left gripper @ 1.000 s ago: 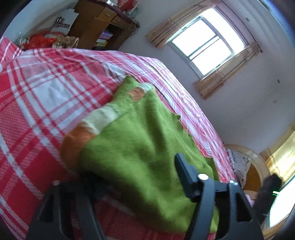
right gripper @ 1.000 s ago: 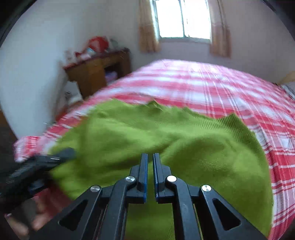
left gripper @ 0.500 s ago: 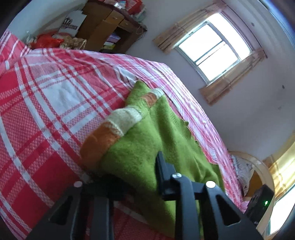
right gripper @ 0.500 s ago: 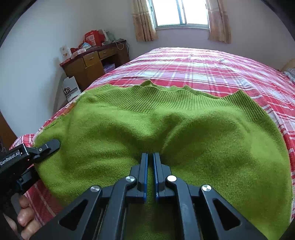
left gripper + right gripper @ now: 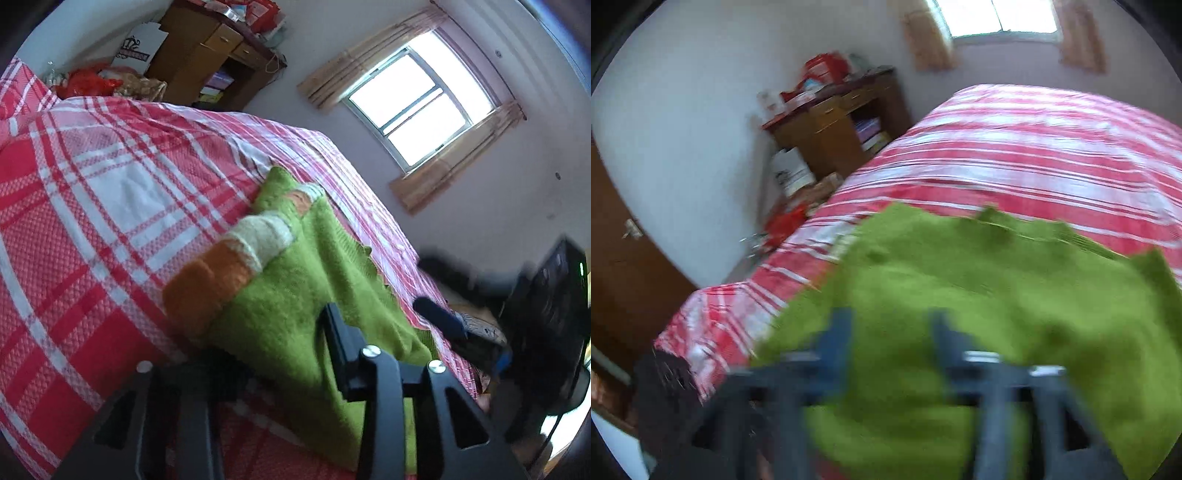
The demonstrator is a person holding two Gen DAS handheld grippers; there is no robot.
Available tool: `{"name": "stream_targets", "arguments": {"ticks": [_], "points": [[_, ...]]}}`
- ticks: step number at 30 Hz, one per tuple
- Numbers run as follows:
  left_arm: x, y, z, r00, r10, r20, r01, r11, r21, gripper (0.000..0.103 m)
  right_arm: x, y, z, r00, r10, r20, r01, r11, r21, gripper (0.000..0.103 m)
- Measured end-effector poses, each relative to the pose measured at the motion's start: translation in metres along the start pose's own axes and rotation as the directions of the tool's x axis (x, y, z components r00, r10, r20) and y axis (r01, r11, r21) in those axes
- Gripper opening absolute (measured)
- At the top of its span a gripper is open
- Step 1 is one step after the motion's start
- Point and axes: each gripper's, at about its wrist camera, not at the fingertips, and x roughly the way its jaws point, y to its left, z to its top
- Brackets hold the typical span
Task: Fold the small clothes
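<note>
A green knit sweater [image 5: 295,302] with an orange and white striped sleeve [image 5: 236,258] lies folded on the red plaid bedspread [image 5: 92,192]. My left gripper [image 5: 277,347] is at the sweater's near edge. Its jaws are opening: one finger lies on top of the knit and the other is hidden beneath the edge. The right wrist view is blurred by motion. There my right gripper [image 5: 892,325] hovers over the sweater [image 5: 1015,295], its jaws opening wide with nothing pinched between them. Its blurred fingers [image 5: 439,315] show at the right of the left wrist view.
A wooden desk [image 5: 207,48] [image 5: 842,122] piled with things stands past the bed's corner, with a white paper bag [image 5: 792,171] and red bags on the floor beside it. A curtained window [image 5: 424,96] is in the far wall. A brown door [image 5: 620,266] is left.
My right gripper went from shut on the sweater to wide open and pulled back up. The sweater now lies flat. My left jaws narrowed onto the edge, then widened a little.
</note>
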Motion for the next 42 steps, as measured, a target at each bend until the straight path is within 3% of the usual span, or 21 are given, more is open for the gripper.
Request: {"name": "stream_targets", "arguments": {"ticks": [4, 8, 14, 17, 18, 19, 21, 22, 24, 28, 32, 36, 42], "points": [[-0.007, 0.010, 0.007, 0.995, -0.079, 0.057, 0.083, 0.994, -0.066, 0.039, 0.037, 0.031, 0.024, 0.998, 0.042, -0.052, -0.046, 0.997, -0.068, 0.075], [-0.002, 0.006, 0.003, 0.997, -0.017, 0.075, 0.018, 1.000, -0.014, 0.034, 0.079, 0.064, 0.038, 0.993, -0.018, -0.120, -0.005, 0.983, -0.185, 0.075], [-0.004, 0.007, -0.001, 0.995, -0.035, 0.090, 0.037, 0.999, -0.017, 0.027, 0.142, 0.085, 0.044, 0.963, -0.109, -0.245, 0.035, 0.957, -0.289, 0.075], [-0.006, 0.008, -0.003, 0.996, -0.029, 0.089, 0.030, 0.999, -0.017, 0.027, 0.156, 0.094, 0.038, 0.960, -0.151, -0.234, 0.060, 0.933, -0.356, 0.075], [-0.005, 0.008, -0.002, 0.996, -0.030, 0.087, 0.032, 0.999, -0.023, 0.027, 0.161, 0.098, 0.034, 0.955, -0.184, -0.232, 0.079, 0.913, -0.399, 0.070], [-0.005, 0.010, -0.002, 0.996, -0.033, 0.086, 0.035, 0.999, -0.030, 0.027, 0.163, 0.100, 0.032, 0.952, -0.214, -0.219, 0.103, 0.897, -0.431, 0.051], [-0.007, 0.009, -0.003, 0.996, -0.030, 0.088, 0.033, 0.999, -0.026, 0.027, 0.160, 0.096, 0.032, 0.946, -0.262, -0.190, 0.148, 0.873, -0.465, 0.033], [-0.007, 0.009, -0.003, 0.996, -0.027, 0.089, 0.028, 0.999, -0.020, 0.027, 0.157, 0.091, 0.034, 0.949, -0.244, -0.198, 0.135, 0.885, -0.445, 0.023], [-0.008, 0.007, -0.003, 0.995, -0.028, 0.094, 0.029, 1.000, -0.011, 0.026, 0.148, 0.078, 0.041, 0.957, -0.196, -0.214, 0.103, 0.919, -0.380, 0.015], [-0.012, 0.003, -0.003, 0.995, -0.033, 0.095, 0.031, 0.999, 0.024, 0.024, 0.111, 0.045, 0.053, 0.986, -0.011, -0.165, -0.014, 0.989, -0.144, 0.013], [-0.024, -0.021, -0.008, 0.992, -0.002, 0.129, -0.017, 0.988, 0.151, 0.022, 0.076, 0.016, 0.055, 0.989, 0.122, -0.084, -0.120, 0.992, 0.029, 0.013], [-0.032, -0.060, -0.017, 0.985, 0.011, 0.171, -0.067, 0.942, 0.328, 0.020, 0.036, -0.015, 0.053, 0.982, 0.189, -0.005, -0.187, 0.975, 0.121, 0.012], [-0.039, -0.108, -0.039, 0.987, -0.049, 0.156, -0.038, 0.859, 0.511, 0.018, -0.016, -0.057, 0.043, 0.976, 0.199, 0.089, -0.212, 0.959, 0.187, 0.012]]}}
